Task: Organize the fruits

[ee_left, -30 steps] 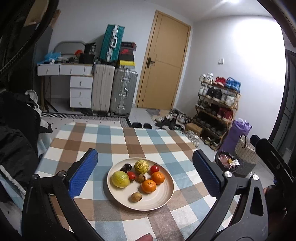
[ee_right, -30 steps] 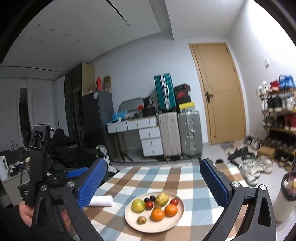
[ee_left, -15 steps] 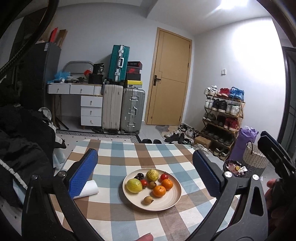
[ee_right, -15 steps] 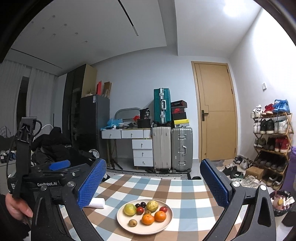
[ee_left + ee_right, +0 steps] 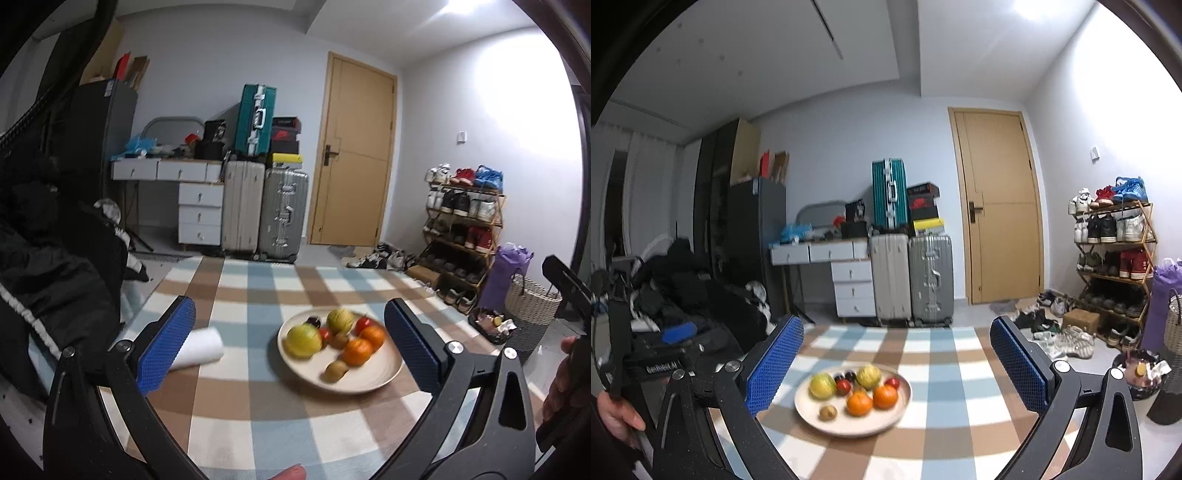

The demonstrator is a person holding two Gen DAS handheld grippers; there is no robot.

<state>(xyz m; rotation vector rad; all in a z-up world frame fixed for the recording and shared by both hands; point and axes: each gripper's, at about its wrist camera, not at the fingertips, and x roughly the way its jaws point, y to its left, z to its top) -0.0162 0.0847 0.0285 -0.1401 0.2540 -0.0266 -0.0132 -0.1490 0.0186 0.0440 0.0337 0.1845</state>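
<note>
Left claw [image 5: 290,341] spread wide, nothing btwn its blue pads, up off the table [image 5: 258,288] in lower-centre of the left view. Right claw [image 5: 895,363] also spread, empty, low-centre in the right view. Plate [image 5: 373,380] sits on the checked cloth, right of centre in left view, centre-bottom in right view [image 5: 812,410]. On it: yellow-green fruit [image 5: 303,340] at left, 2 oranges [image 5: 357,351] mid-right, w/ a small brown fruit [image 5: 336,370] nearest the camera; the rest too blurred to name. White roll [image 5: 201,349] lies on the cloth left of plate, partly behind left pad. Suitcases [image 5: 910,280] & door [image 5: 995,206] at back wall.
</note>
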